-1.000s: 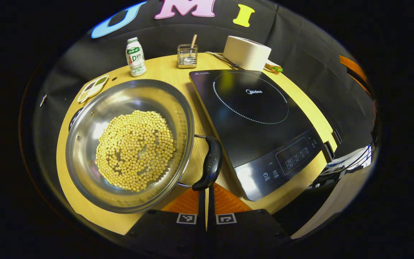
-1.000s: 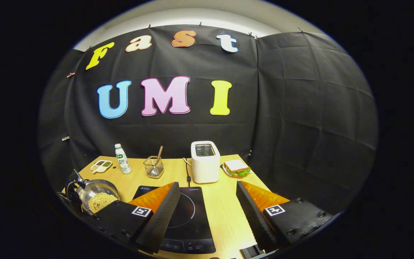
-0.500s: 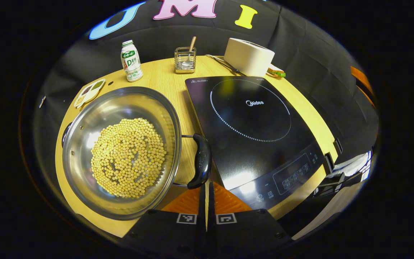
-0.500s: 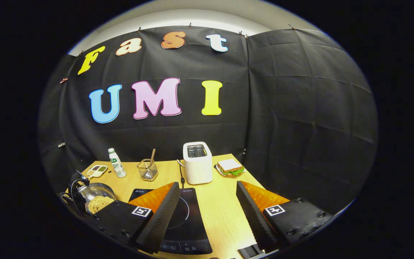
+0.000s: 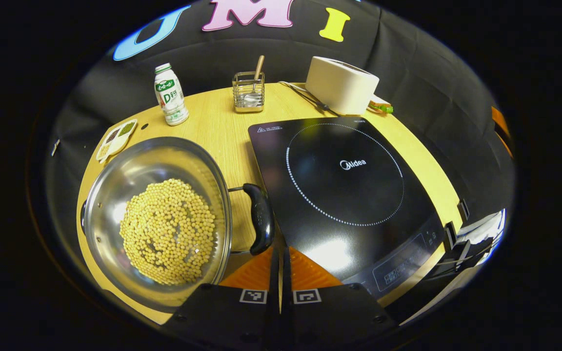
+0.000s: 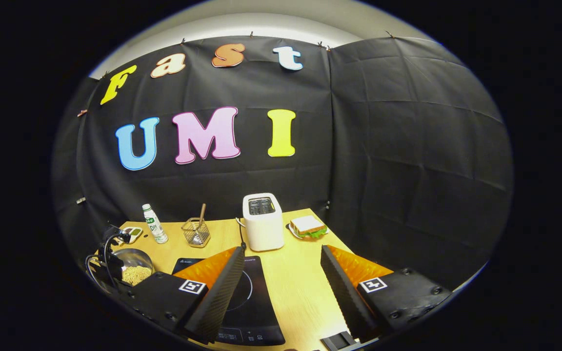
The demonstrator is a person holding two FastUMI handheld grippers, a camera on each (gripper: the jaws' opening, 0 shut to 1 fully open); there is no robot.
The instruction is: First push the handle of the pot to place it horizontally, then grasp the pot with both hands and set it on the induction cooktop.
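Note:
In the left gripper view a steel pot [image 5: 115, 195] with yellow beans [image 5: 166, 231] stands on the wooden table, left of the black induction cooktop [image 5: 344, 190]. Its black side handle [image 5: 261, 219] lies flat toward the cooktop. My left gripper [image 5: 279, 251] is shut with nothing between its fingers, its tips just below and right of the handle's near end. In the right gripper view my right gripper [image 6: 281, 256] is open above the table's front, over the cooktop [image 6: 251, 302]; the pot [image 6: 132, 268] sits far left with the other gripper above it.
Along the back of the table stand a small bottle [image 5: 170, 95], a wire holder with a spoon [image 5: 248, 90], a white toaster [image 5: 342, 85] and a sandwich [image 6: 308, 226]. A small divided dish [image 5: 115, 139] lies behind the pot.
The left gripper has drawn back to the right, so the pot and handle sit farther left and lower in its view. The right gripper view has turned slightly right; its jaws stay wide.

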